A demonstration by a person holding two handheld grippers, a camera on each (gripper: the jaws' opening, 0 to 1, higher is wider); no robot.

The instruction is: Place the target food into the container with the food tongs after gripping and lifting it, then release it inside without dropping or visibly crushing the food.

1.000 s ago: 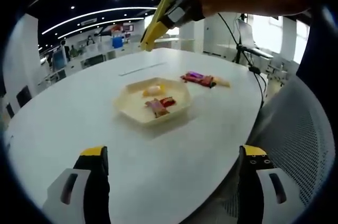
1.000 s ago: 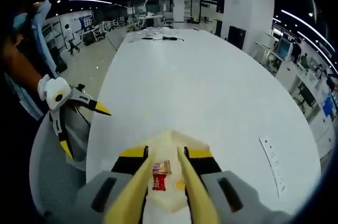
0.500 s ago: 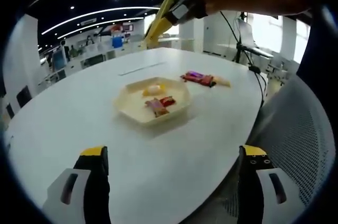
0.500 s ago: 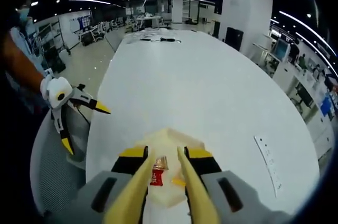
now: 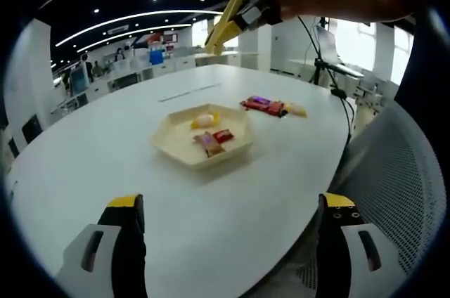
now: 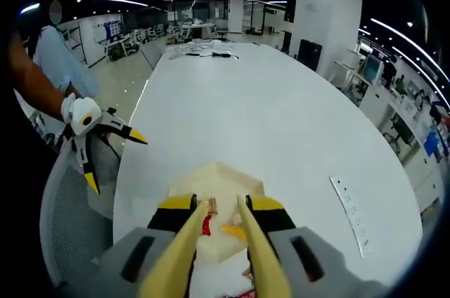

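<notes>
A cream hexagonal tray (image 5: 172, 145) sits mid-table with a yellow piece (image 5: 204, 120), a red packet (image 5: 223, 135) and a pink packet (image 5: 209, 143) inside. A purple-red packet (image 5: 264, 105) and another yellow piece (image 5: 295, 109) lie on the table beside it. My left gripper (image 5: 232, 201) hangs open near the table's edge, holding nothing. My right gripper (image 6: 223, 204) is shut on yellow food tongs (image 6: 254, 256), high above the tray (image 6: 218, 175); the tong arms stand apart with nothing between them. The left gripper view has the right gripper (image 5: 214, 38) at the top.
A white oval table (image 6: 281, 122) stretches far ahead. A mesh chair (image 5: 394, 171) stands at the table's edge. A thin strip (image 6: 351, 217) lies on the table. A person's light-blue sleeve (image 6: 60, 62) is behind the left gripper (image 6: 116, 163).
My right gripper with the tongs has lifted up and away from the tray, which looks smaller under it. The left gripper and the food have stayed put.
</notes>
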